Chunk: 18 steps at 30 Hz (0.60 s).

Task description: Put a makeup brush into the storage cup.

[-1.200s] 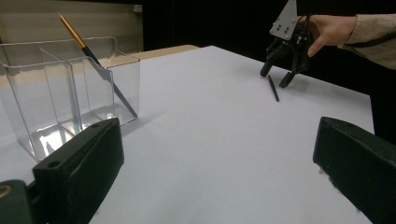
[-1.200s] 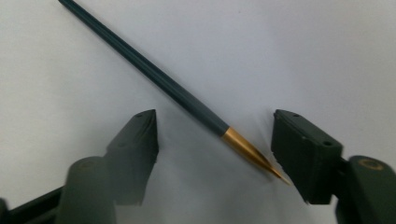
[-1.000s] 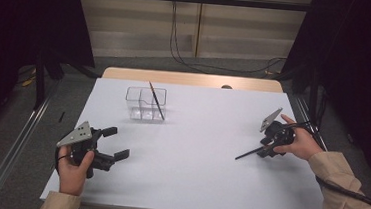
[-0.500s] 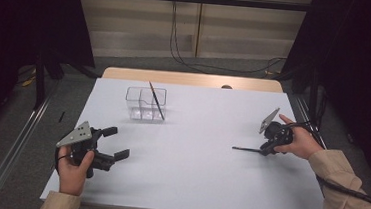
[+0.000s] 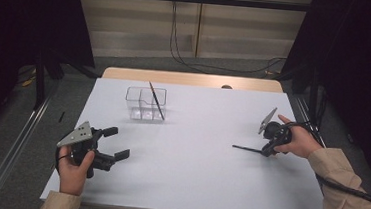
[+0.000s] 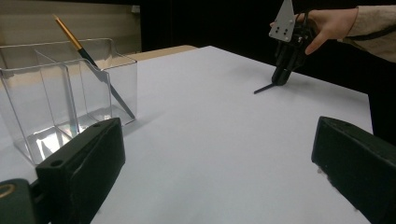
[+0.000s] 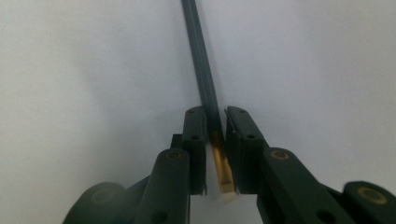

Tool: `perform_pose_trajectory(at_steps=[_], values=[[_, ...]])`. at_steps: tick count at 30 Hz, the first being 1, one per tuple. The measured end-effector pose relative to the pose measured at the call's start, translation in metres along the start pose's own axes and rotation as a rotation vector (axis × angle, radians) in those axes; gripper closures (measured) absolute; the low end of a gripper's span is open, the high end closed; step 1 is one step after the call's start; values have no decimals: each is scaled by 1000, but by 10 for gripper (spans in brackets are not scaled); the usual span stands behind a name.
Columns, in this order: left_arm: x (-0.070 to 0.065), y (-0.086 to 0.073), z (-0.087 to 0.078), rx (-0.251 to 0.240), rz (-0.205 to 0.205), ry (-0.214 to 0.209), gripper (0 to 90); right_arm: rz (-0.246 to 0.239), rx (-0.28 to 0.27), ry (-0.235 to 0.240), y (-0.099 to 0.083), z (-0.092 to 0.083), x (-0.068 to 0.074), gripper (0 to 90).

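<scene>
clear plastic divided organiser [image 5: 146, 103]: one dark gold-ferruled paintbrush [image 5: 156, 100] leaning inside | my right tongs [image 5: 269, 150]: just closed, pinching second thin dark paintbrush [image 5: 246, 149] | my left tongs [image 5: 112, 143]: spread

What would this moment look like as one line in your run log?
right gripper: jaws just closed on brush lying on table | left gripper: open, idle | organizer: holds one brush

Clear organizer [image 5: 146, 103] holding brush [image 5: 156, 100]
</scene>
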<state>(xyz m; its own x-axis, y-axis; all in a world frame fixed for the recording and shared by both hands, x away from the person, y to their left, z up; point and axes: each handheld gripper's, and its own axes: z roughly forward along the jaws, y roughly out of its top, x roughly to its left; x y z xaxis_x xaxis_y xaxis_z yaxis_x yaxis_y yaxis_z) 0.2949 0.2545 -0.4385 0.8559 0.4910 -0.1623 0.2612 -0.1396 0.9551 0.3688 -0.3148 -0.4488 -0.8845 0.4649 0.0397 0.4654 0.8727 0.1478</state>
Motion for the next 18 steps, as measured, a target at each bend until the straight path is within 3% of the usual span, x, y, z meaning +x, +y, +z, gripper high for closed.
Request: perform_pose_trajectory(at_steps=[11,18], values=[[0,-1,1,2,-2,1,27,11,52,-5,7,1,2,839],[0,-1,1,3,-3,2,27,12,49,-8,7,1,4,844]])
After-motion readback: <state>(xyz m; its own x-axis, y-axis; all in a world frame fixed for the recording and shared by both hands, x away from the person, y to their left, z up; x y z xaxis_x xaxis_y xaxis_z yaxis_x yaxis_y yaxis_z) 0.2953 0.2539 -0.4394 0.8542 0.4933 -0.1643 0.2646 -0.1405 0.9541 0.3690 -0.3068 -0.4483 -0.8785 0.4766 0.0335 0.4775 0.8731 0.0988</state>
